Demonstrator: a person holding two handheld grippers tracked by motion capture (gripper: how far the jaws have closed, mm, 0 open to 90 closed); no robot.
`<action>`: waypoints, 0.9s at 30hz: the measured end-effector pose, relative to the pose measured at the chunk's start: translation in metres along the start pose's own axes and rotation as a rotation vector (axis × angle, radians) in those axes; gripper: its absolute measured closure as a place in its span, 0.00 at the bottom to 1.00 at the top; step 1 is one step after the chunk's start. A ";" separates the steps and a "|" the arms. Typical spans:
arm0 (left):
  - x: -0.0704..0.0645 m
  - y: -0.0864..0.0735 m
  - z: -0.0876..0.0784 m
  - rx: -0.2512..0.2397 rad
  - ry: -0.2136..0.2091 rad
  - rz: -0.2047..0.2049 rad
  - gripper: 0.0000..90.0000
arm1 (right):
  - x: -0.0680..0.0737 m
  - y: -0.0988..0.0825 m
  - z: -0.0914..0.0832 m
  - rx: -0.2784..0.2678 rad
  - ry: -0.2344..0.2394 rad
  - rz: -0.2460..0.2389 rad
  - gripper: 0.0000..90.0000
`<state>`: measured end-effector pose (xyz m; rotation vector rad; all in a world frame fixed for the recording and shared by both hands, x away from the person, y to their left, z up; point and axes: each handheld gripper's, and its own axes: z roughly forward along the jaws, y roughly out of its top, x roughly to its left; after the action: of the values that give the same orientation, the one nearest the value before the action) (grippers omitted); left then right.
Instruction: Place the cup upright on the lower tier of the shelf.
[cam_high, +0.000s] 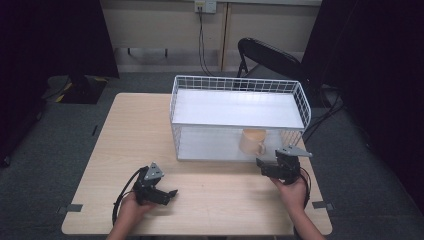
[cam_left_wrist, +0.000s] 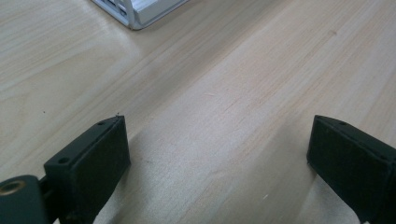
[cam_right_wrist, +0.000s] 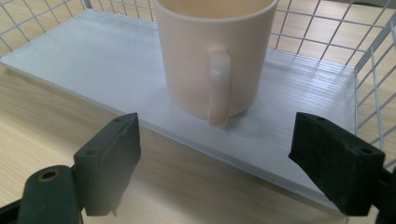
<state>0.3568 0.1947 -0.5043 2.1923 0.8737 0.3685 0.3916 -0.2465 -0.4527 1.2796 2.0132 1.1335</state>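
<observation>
A peach mug (cam_high: 252, 141) stands upright on the lower shelf (cam_right_wrist: 299, 88) of a white wire rack (cam_high: 235, 82), near the shelf's front right. In the right gripper view the mug (cam_right_wrist: 215, 56) turns its handle toward me. My right gripper (cam_high: 264, 167) sits just in front of the shelf edge. It is open (cam_right_wrist: 217, 135), its jaws wide apart and clear of the mug. My left gripper (cam_high: 170, 195) rests low over the wooden table (cam_high: 125, 150) at the front left, also open (cam_left_wrist: 219, 130) with only bare wood between its jaws.
The rack's upper shelf (cam_high: 237, 107) is a bare white board above the mug. Wire mesh walls close the rack's sides and back. A black chair (cam_high: 265, 52) stands behind the table, with dark curtains at both sides.
</observation>
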 end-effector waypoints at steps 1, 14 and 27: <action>0.000 0.000 0.000 0.000 0.000 0.000 0.06 | 0.000 0.000 -0.001 0.000 0.003 -0.001 0.17; 0.000 0.000 0.000 0.000 0.000 -0.001 0.06 | 0.002 -0.008 -0.010 0.002 0.044 -0.023 0.14; 0.000 0.000 0.000 0.000 0.001 -0.002 0.06 | 0.000 -0.014 -0.020 0.009 0.080 -0.043 0.14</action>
<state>0.3566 0.1947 -0.5043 2.1912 0.8762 0.3687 0.3695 -0.2577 -0.4540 1.2075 2.0959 1.1738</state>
